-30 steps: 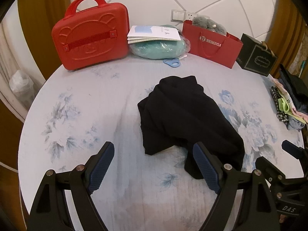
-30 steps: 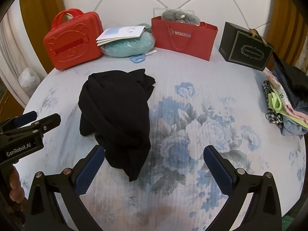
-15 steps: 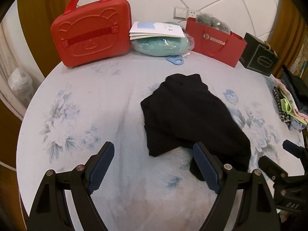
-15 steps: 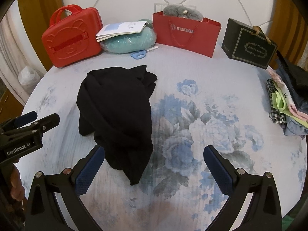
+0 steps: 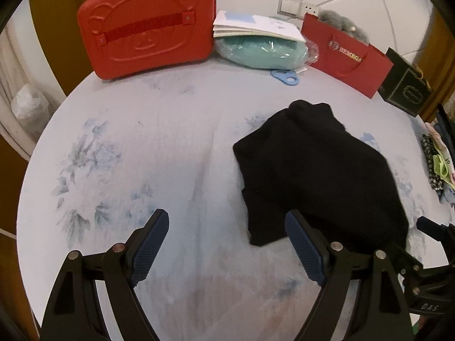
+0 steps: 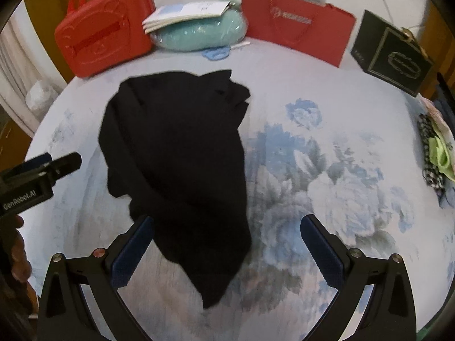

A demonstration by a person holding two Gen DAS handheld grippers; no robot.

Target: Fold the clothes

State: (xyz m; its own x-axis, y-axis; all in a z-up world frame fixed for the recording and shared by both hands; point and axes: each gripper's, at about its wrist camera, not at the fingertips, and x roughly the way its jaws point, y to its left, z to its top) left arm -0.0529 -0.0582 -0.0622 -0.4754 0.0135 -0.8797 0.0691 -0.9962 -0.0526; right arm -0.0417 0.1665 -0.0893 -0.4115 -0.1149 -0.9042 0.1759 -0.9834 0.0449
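1. A crumpled black garment (image 5: 318, 176) lies in a heap on a round table covered by a pale cloth with a blue flower print (image 5: 148, 153). No gripper touches it.

2. The left gripper (image 5: 227, 244) hovers above the near part of the table with its jaws spread wide and nothing between them. In the left wrist view the garment lies ahead and to the right; its near edge runs behind the right-hand finger (image 5: 304, 248), while bare cloth fills the gap between the fingers.

3. The right gripper (image 6: 227, 248) is likewise spread wide and holds nothing. In the right wrist view the garment (image 6: 179, 153) lies ahead and left of centre; its near, pointed end hangs down into the gap between the fingers, close to the left-hand finger (image 6: 132, 251). Whether that finger touches the fabric cannot be told.

4. The left gripper's body also appears at the left edge of the right wrist view, beside the garment, and part of the person's hand (image 6: 17, 253) shows below it.

5. Along the far rim of the table stand a red case with a bear face (image 5: 145, 25), a teal bundle in clear wrap (image 5: 261, 51) with white booklets (image 5: 256, 25) on top, blue scissors (image 5: 285, 76), a red paper bag (image 5: 347, 62) and a black gift box (image 6: 392, 54).

6. A small pile of other clothes (image 6: 436, 156) lies at the right edge of the table, well apart from the black garment.
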